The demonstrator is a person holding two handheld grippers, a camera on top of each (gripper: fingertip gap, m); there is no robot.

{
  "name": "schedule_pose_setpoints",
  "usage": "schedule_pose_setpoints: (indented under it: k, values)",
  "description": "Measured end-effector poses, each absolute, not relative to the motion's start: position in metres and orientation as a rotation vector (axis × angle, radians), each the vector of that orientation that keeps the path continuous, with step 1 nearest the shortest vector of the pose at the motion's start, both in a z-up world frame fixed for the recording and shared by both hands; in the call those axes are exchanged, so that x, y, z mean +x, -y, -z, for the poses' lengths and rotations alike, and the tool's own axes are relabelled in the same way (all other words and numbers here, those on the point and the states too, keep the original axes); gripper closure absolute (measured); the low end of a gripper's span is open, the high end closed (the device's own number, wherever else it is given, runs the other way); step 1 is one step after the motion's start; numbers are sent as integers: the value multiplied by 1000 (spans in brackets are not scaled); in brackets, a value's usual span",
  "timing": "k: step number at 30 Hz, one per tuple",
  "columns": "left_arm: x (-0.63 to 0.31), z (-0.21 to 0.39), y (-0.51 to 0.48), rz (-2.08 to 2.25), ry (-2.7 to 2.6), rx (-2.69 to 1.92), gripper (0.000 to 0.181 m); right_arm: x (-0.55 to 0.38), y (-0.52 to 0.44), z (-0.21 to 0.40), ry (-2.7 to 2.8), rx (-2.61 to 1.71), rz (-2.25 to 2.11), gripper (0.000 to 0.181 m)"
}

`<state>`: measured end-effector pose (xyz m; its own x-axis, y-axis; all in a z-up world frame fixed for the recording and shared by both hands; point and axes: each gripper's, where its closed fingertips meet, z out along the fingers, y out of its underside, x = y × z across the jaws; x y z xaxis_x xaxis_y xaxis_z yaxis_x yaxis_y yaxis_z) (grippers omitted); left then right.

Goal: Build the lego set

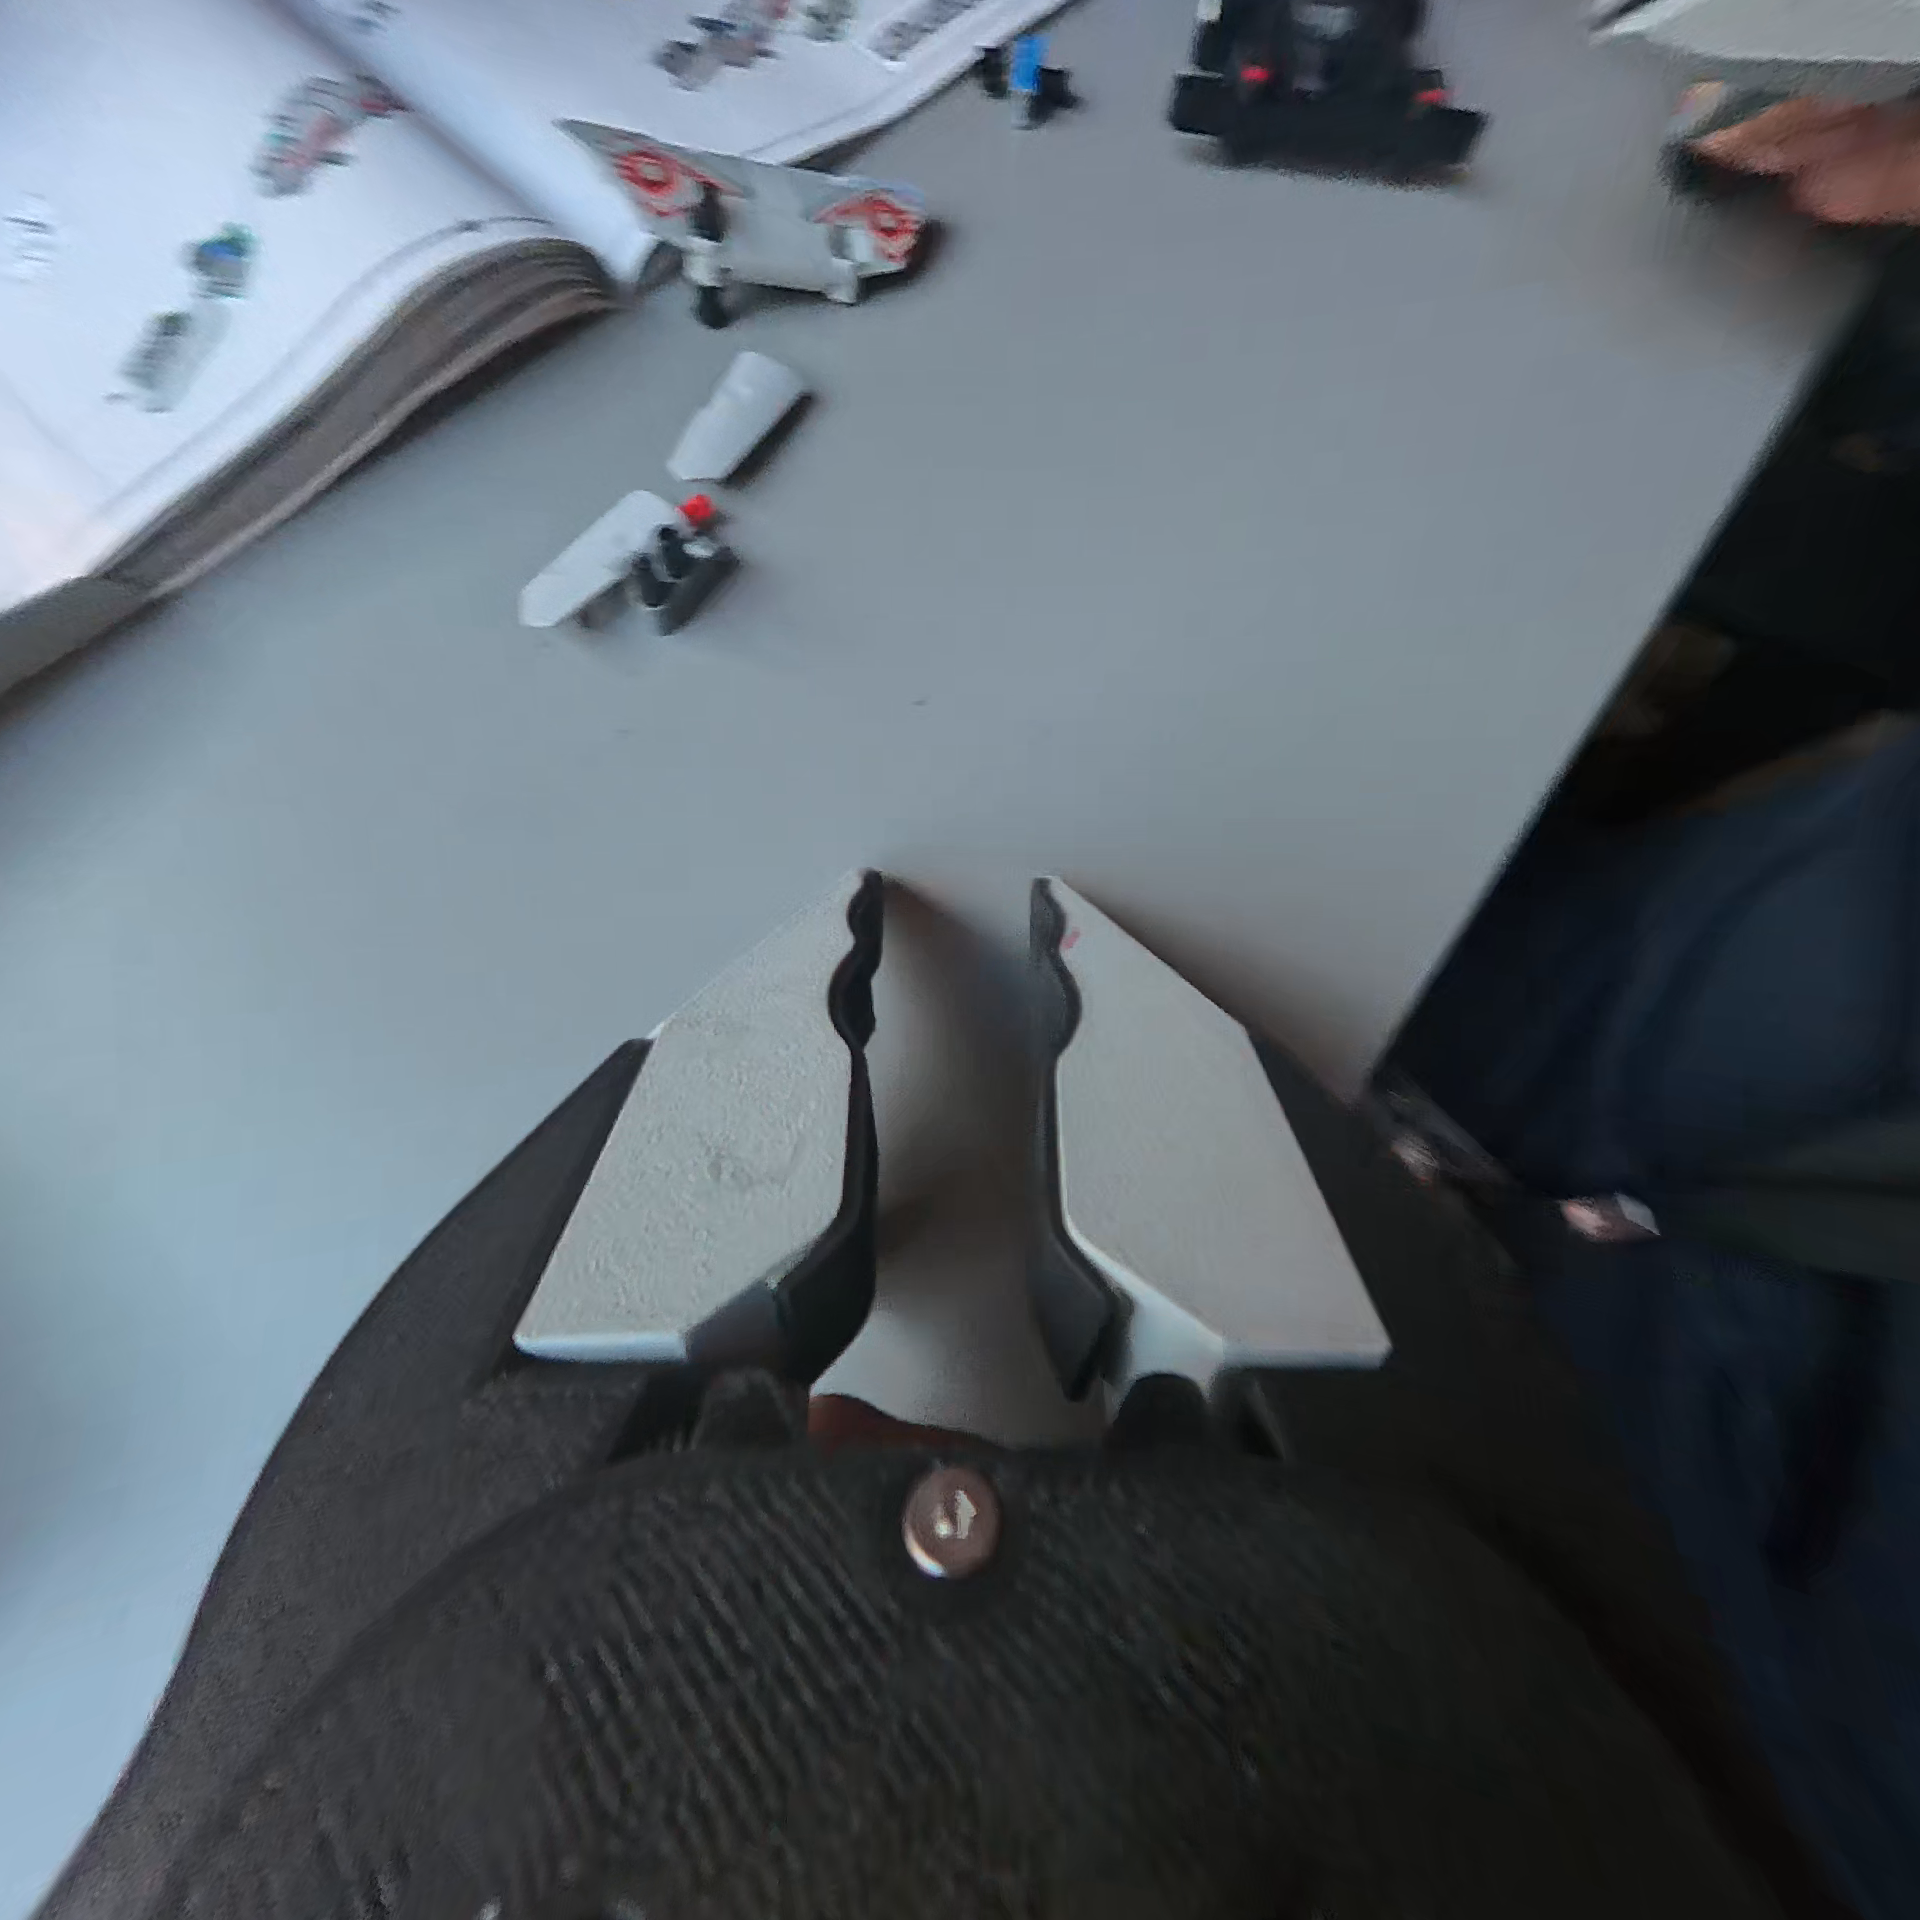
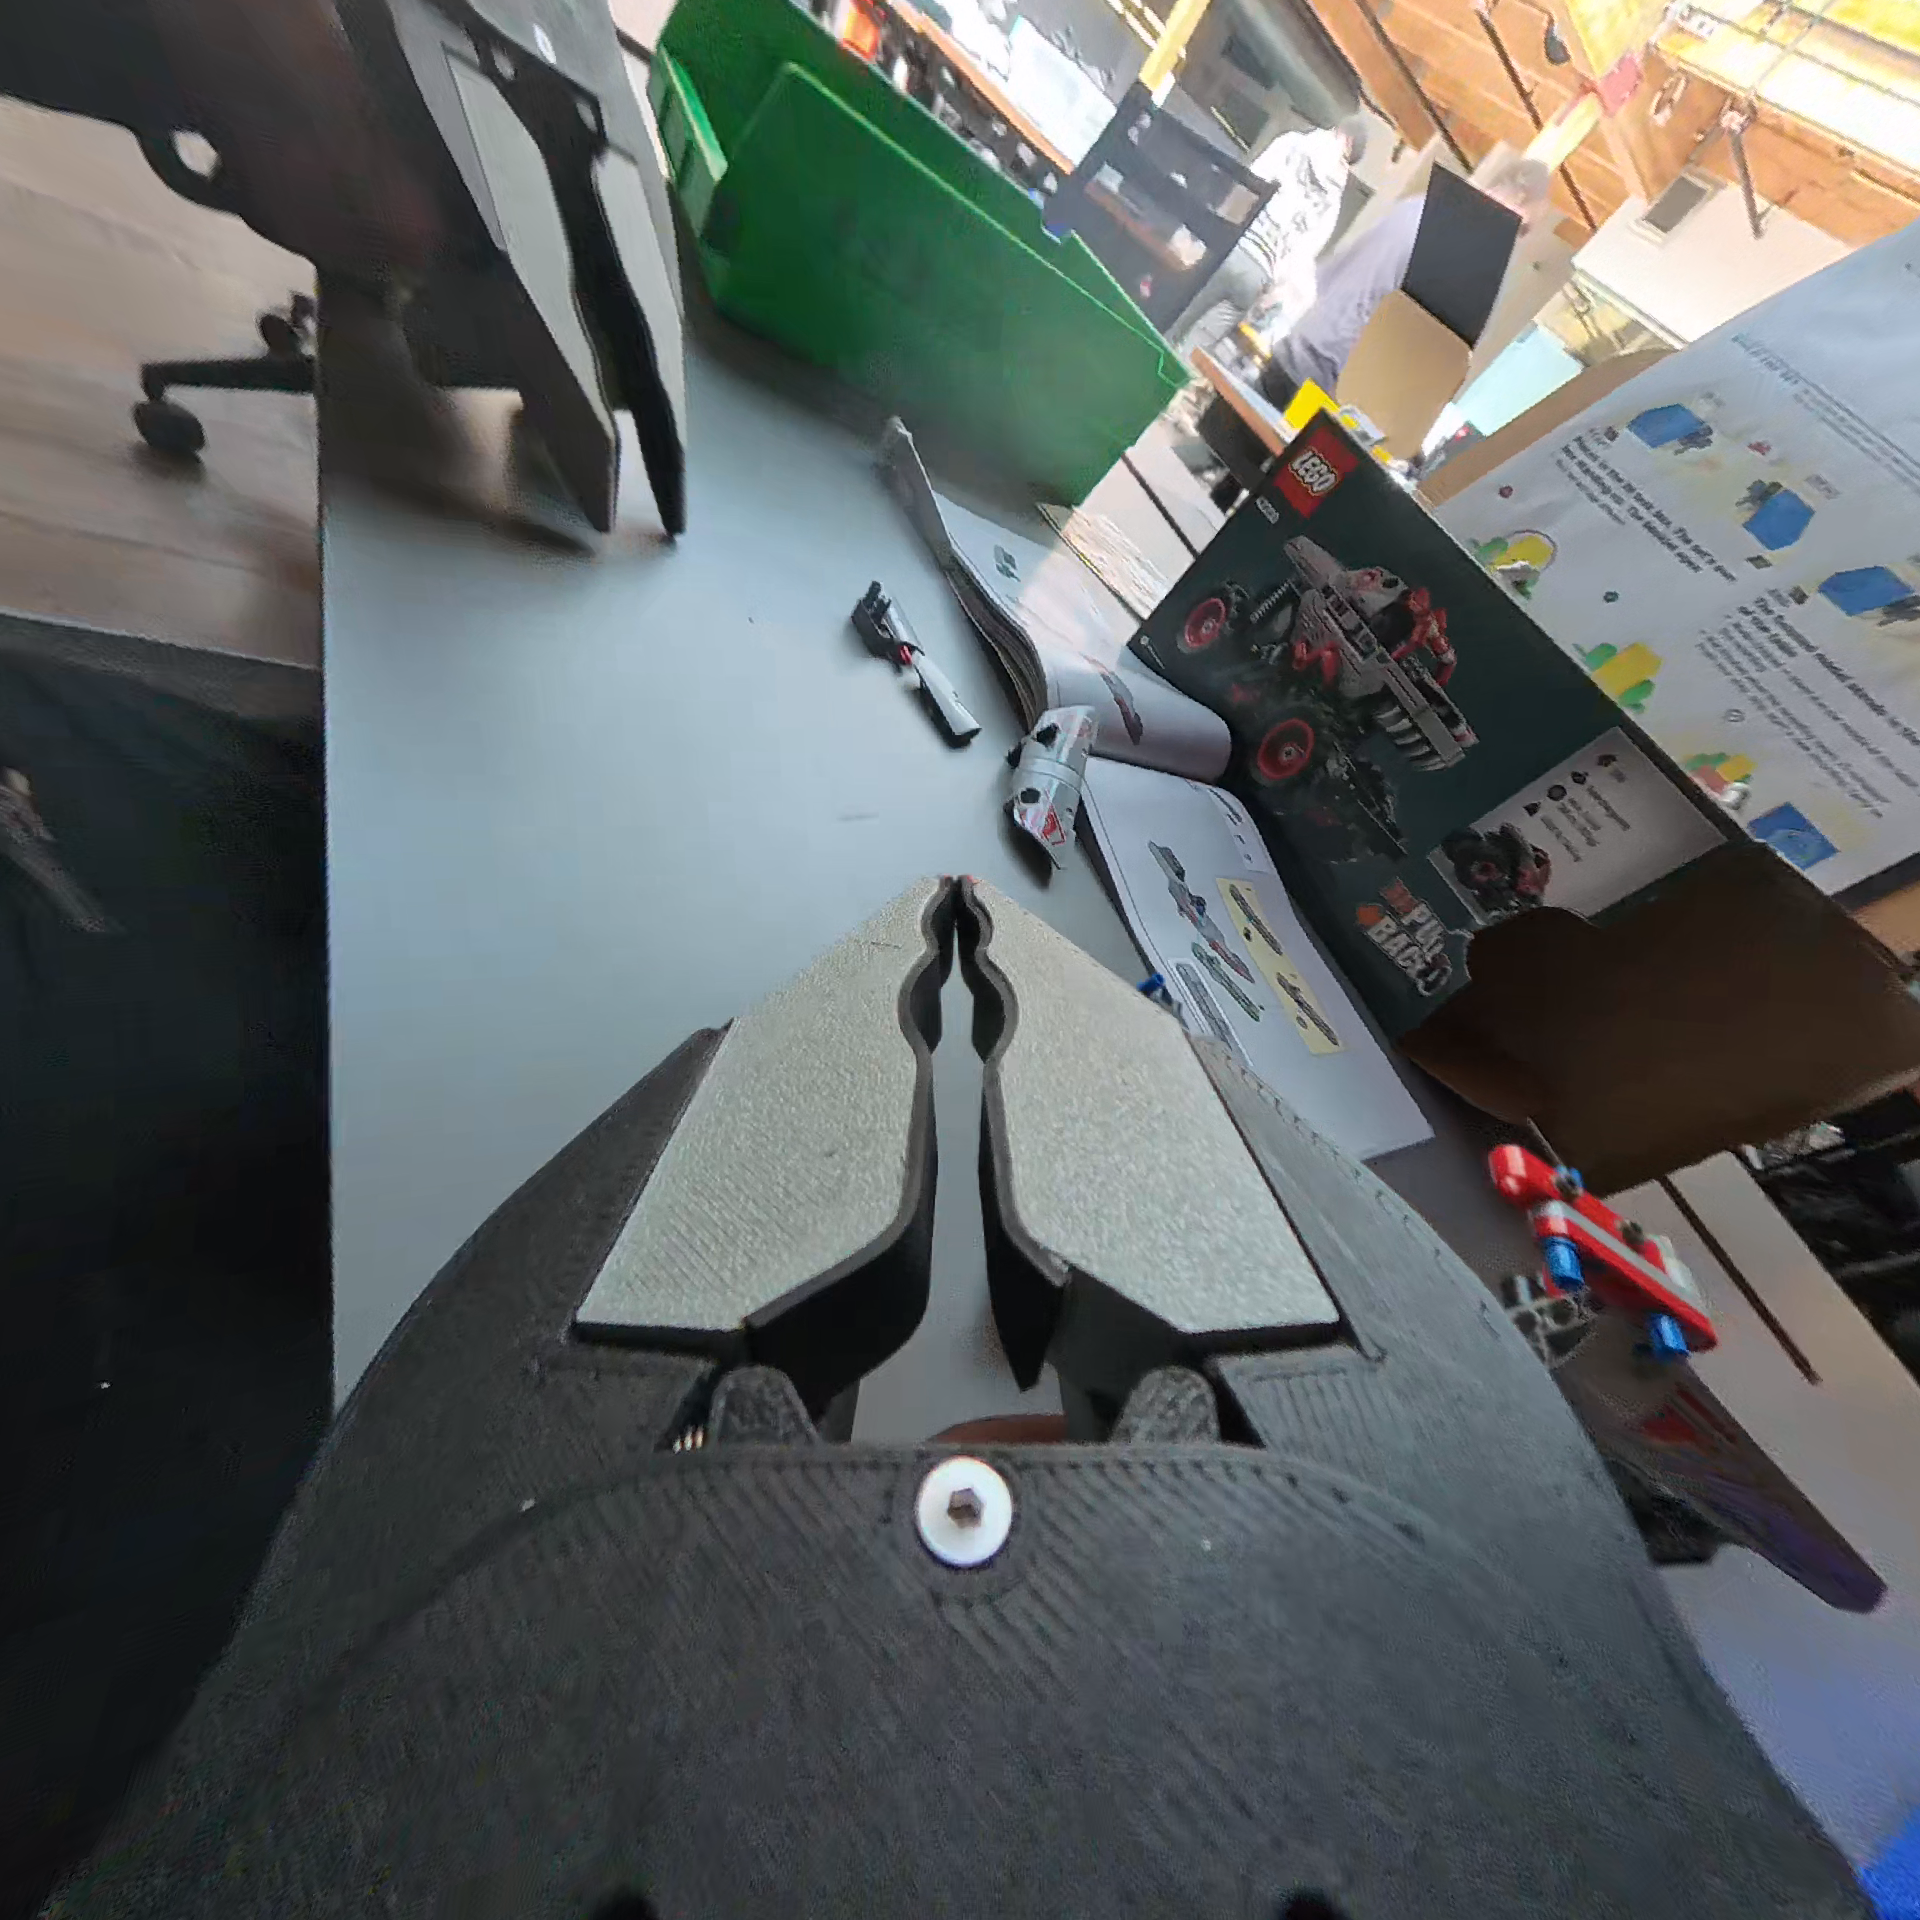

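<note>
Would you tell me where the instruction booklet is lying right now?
In the left wrist view, the instruction booklet lies open at the table's upper left, beside the grey panel with red markings.

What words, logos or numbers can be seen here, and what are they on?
Dark set box: a brand logo and printed words beside a truck picture; I do not copy writing out.
Open instruction booklet: small print by the diagrams, too small to read.
White poster sheet: lines of print, not copied out.
Left wrist view: everything too blurred to read.
</note>
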<state>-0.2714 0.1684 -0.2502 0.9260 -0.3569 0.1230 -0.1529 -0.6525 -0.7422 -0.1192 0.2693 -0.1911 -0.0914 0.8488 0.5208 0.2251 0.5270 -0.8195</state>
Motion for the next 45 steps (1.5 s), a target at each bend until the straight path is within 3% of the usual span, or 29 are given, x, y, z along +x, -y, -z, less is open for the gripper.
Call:
schedule_pose_setpoints:
  k: [4, 13, 18, 30, 45]
  values:
    - [-246, 225, -154, 743, -521, -2144, 138, -129, -271, 188, 1606, -951, -734, 181]
    - [-268, 205, -173, 812, -666, -1973, 139, -129, -316, 178, 1415, -1105, -664, 181]
    - [-280, 189, -178, 907, -532, -1892, 149, -129, -323, 180, 1400, -1117, -602, 181]
    - [-288, 188, -184, 682, -508, -1871, 149, -131, -304, 180, 1475, -1044, -670, 181]
    - [-291, 185, -191, 558, -485, -1845, 150, -128, -330, 229, 1666, -1090, -232, 181]
